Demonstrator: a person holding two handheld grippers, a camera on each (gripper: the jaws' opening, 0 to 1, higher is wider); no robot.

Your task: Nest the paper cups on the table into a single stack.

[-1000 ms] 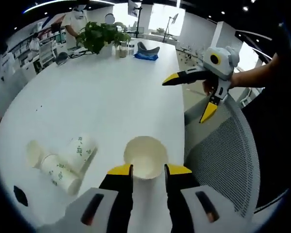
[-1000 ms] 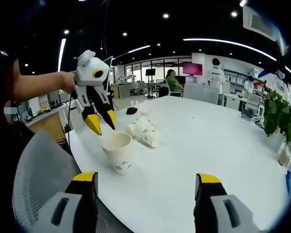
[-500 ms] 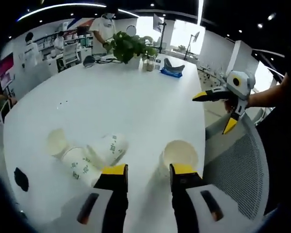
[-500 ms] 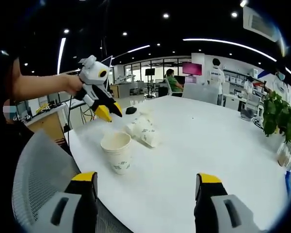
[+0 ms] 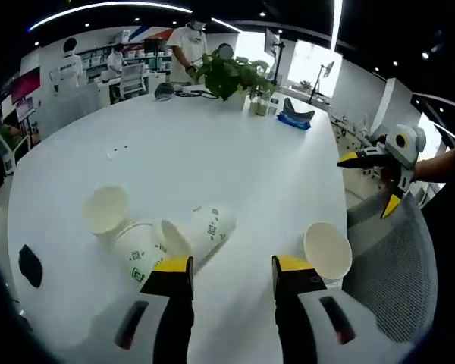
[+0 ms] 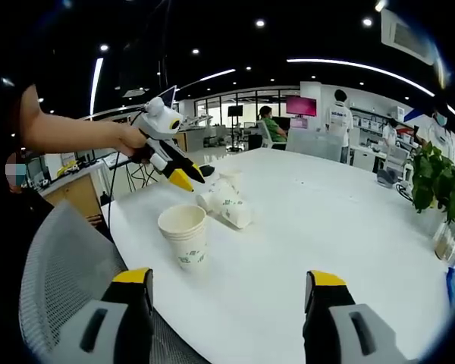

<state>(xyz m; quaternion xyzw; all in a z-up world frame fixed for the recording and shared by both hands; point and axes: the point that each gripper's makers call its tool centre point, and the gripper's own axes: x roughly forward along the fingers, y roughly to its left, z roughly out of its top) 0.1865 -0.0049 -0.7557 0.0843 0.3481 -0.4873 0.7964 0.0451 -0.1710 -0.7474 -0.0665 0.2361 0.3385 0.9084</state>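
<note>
An upright stack of paper cups (image 5: pixel 327 250) (image 6: pixel 183 236) stands near the table's edge by the chair. Two printed cups (image 5: pixel 208 227) (image 5: pixel 140 246) lie on their sides, with a third cup (image 5: pixel 106 212) beside them; the right gripper view has this cluster of cups (image 6: pixel 226 201) behind the stack. My left gripper (image 5: pixel 233 265) is open with nothing between its jaws, the lying cups just ahead to its left and the stack off to its right. A hand holds the left gripper (image 6: pixel 183 180) above the table by the cluster. My right gripper (image 6: pixel 230 278) (image 5: pixel 369 183) is wide open and holds nothing.
The white oval table (image 5: pixel 212 144) carries a potted plant (image 5: pixel 231 72) and a blue item (image 5: pixel 296 117) at its far end. A small black object (image 5: pixel 29 265) lies near the cups. A grey mesh chair (image 5: pixel 394 265) (image 6: pixel 61 280) stands at the table's edge. People stand in the background.
My left gripper has let go of the upright stack, opened wider and swung over toward the lying cups. The right gripper has stayed where it was.
</note>
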